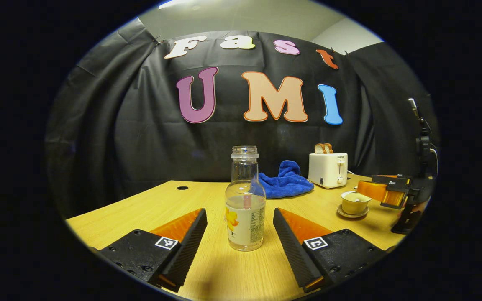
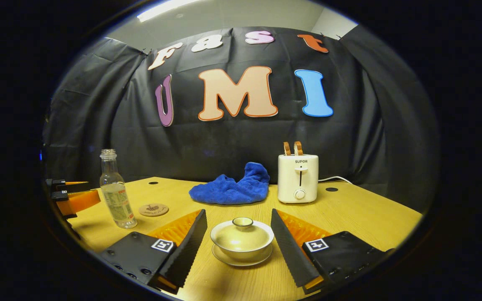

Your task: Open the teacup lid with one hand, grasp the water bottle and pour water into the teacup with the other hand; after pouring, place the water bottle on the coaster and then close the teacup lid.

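Over table [image 1: 140, 209], both grippers' fingers [image 2: 186, 246] agape

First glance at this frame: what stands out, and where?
A clear uncapped plastic water bottle stands upright between the open left gripper fingers, untouched. A cream lidded ceramic teacup on its saucer sits between the open right gripper fingers. Behind lie a crumpled blue towel and a white toaster.

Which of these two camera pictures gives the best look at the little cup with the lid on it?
The right gripper view: the teacup sits close and centred between that gripper's open fingers, with its lid and saucer plain to see. In the left gripper view the teacup is small, far off to the right, near the other gripper.
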{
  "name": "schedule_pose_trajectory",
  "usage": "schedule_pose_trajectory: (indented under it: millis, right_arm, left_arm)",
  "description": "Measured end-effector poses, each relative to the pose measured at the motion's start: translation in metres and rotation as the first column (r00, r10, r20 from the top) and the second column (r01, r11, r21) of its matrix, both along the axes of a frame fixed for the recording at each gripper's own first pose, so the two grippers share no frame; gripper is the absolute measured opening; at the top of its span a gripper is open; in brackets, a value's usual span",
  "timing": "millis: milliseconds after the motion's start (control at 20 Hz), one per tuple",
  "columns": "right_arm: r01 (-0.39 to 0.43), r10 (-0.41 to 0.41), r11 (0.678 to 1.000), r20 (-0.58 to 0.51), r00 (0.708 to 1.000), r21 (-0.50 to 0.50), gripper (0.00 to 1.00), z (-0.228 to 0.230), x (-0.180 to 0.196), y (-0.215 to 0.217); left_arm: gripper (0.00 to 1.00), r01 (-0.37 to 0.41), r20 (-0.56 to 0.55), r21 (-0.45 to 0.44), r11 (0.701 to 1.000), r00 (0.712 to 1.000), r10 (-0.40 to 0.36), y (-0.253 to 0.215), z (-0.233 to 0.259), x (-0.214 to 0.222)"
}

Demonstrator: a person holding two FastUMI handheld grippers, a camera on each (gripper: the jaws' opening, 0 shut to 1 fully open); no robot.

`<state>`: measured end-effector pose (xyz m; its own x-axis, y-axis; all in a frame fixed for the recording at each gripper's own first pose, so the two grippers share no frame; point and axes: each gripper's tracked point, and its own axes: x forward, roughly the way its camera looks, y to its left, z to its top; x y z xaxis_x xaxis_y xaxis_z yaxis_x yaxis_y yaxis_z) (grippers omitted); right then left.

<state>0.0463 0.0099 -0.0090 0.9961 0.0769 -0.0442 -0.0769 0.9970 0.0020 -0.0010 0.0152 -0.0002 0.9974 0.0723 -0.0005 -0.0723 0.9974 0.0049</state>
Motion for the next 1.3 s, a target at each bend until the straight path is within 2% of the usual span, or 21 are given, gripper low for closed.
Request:
schedule_pose_trajectory:
  millis: [100, 300, 450, 600, 650, 700, 1000, 1300]
  right_arm:
    - [0.008, -0.008, 1.000, -0.007, 1.000, -0.002, 0.97, -0.002, 0.006, 0.000]
    - [0.009, -0.010, 1.000, -0.061, 0.998, -0.010, 0.89, -0.012, 0.019, 0.002]
    - [0.016, -0.018, 1.000, -0.097, 0.995, -0.013, 0.88, -0.014, 0.020, 0.002]
    - [0.028, -0.029, 1.000, -0.120, 0.992, -0.014, 0.51, -0.022, 0.030, -0.001]
    - [0.022, -0.023, 1.000, -0.131, 0.991, -0.015, 0.47, -0.023, 0.030, 0.000]
    - [0.021, -0.023, 1.000, -0.130, 0.991, -0.018, 0.51, -0.023, 0.031, 0.001]
    - [0.028, -0.031, 0.999, -0.128, 0.991, -0.027, 0.32, -0.023, 0.031, -0.001]
    - [0.037, -0.039, 0.999, -0.091, 0.995, -0.019, 0.31, -0.016, 0.027, -0.004]
  left_arm:
    - [0.93, 0.000, 0.000, 0.000, 1.000, 1.000, 0.000, 0.000, 0.000, 0.000]
    - [0.93, 0.001, -0.001, -0.001, 1.000, 1.000, -0.001, 0.000, 0.000, 0.000]
    - [0.93, 0.003, 0.000, -0.001, 1.000, 1.000, -0.003, -0.001, 0.000, 0.000]
    - [0.93, 0.009, 0.000, -0.001, 1.000, 1.000, -0.009, -0.002, 0.000, 0.001]
    - [0.93, 0.010, -0.001, -0.001, 1.000, 1.000, -0.010, -0.002, 0.000, 0.000]
    - [0.93, 0.011, -0.001, -0.001, 1.000, 1.000, -0.011, -0.002, 0.000, 0.000]
    - [0.93, 0.011, -0.001, -0.001, 1.000, 1.000, -0.011, -0.002, -0.001, 0.000]
    - [0.93, 0.011, -0.001, -0.001, 1.000, 1.000, -0.011, -0.002, -0.001, 0.000]
